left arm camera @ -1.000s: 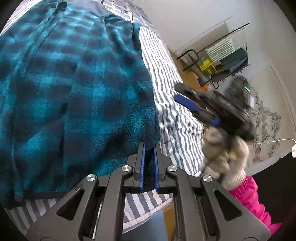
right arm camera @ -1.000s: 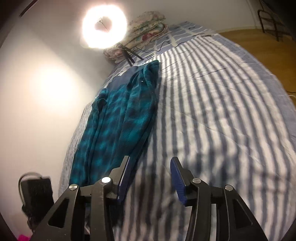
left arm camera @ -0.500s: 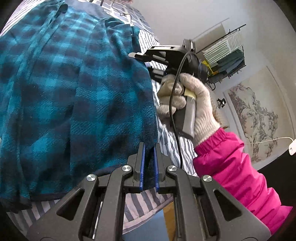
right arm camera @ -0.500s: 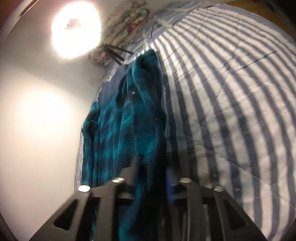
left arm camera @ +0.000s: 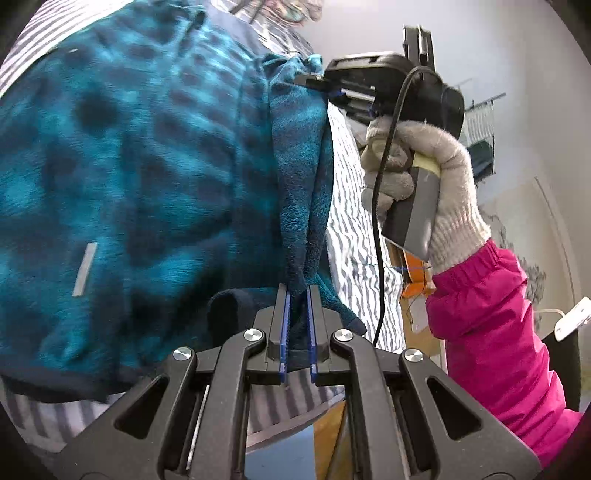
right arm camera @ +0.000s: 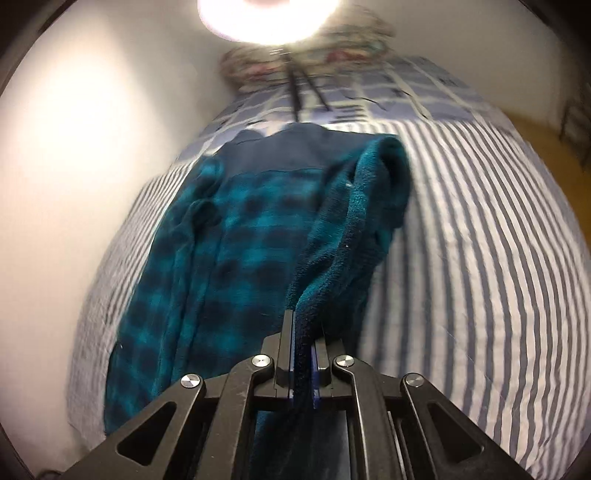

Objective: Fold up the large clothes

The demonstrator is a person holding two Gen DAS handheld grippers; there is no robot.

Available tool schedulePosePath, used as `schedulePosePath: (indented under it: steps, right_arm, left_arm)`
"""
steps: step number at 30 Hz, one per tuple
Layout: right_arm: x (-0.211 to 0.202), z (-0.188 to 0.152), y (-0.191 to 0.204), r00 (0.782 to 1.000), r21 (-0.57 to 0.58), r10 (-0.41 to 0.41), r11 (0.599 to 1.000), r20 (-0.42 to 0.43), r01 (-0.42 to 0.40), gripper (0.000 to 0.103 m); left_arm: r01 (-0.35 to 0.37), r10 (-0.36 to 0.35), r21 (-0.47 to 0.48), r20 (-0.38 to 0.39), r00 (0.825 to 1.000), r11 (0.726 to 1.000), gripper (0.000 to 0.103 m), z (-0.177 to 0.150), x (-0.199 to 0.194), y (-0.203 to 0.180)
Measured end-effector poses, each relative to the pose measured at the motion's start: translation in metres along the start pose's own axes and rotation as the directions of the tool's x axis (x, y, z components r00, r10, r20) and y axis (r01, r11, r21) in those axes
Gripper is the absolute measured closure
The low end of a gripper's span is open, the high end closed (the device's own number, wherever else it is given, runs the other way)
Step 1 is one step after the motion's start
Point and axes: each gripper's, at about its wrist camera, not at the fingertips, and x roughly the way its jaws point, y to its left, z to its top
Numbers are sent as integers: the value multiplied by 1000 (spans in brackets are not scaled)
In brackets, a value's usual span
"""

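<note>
Your left claw [left arm camera: 297, 295] is clenched on the near edge of the fleece [left arm camera: 129, 166], a fold of teal check pinched between the blue pads. The fleece spreads up and to the left of that claw, over the striped sheet [left arm camera: 354, 206], its dark hem just left of the tips. Sheet shows bare right of the claw and below the hem.

Your right claw [left arm camera: 317, 79] sits well ahead of the left one, at the far end of the same lifted edge, jaws clamped on it. The fleece edge runs taut-ish between the two claws, raised off the sheet. Your gloved hand [left arm camera: 417, 177] wraps the handle, pink sleeve [left arm camera: 491, 332] right of the left claw, black cable [left arm camera: 380, 206] hanging down from the grip across the sheet.

From the right wrist: right claw [right arm camera: 303, 328] gripping a thick fold of fleece [right arm camera: 236, 251], cloth squeezed between both pads. Rest of the fleece lies ahead and left of it, a navy panel [right arm camera: 280, 151] at the far end. Striped sheet [right arm camera: 480, 258] is bare right of the claw. Lamp [right arm camera: 269, 14] glares far ahead, with a tripod [right arm camera: 299, 88] and folded bedding [right arm camera: 351, 48] under it, blurred. Wall [right arm camera: 74, 147] is left of the claw.

Rack [left arm camera: 480, 125] far right of the left claw, against the wall. Nothing blocks either claw.
</note>
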Motion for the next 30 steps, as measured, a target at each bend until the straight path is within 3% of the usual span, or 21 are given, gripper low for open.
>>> schedulePosePath:
  steps: [4,9,14,18,21,22,25,30]
  right_arm:
    - [25,4,51,999,-122,-30,992,-33,26,100]
    - [80,-9,105,989,-292,-114,953,-98,81,100]
    - [100,-20,118,981,-350,-152,931,-116,103,99]
    - [88,-17,105,987,-323,-105,944,-121,61,97]
    - [68,-11,99,994,-265,1,964,-113,-31,82]
    - [54,-9,93,994,-231,59,970,-93,-79,82]
    - [18,-13,74,991,-154,127,979,-36,-131,82]
    - [-31,-56,44,987,-97,159,983,3,-158,79]
  left_arm:
    - [-25,26,-49,20,999,998,97,-6,-15,20]
    - [-51,55,-120,25,998,991,97,-8,-21,50]
    - [-60,64,-130,24,998,990,97,-12,-22,56]
    - [-79,82,-99,23,996,992,97,-9,-20,50]
    - [-100,102,-74,28,994,992,97,-11,-20,43]
    - [-110,112,-63,31,993,992,97,-12,-20,40]
    - [-134,136,-36,42,990,990,97,-15,-24,31]
    - [-156,156,-7,63,986,988,97,-17,-32,22]
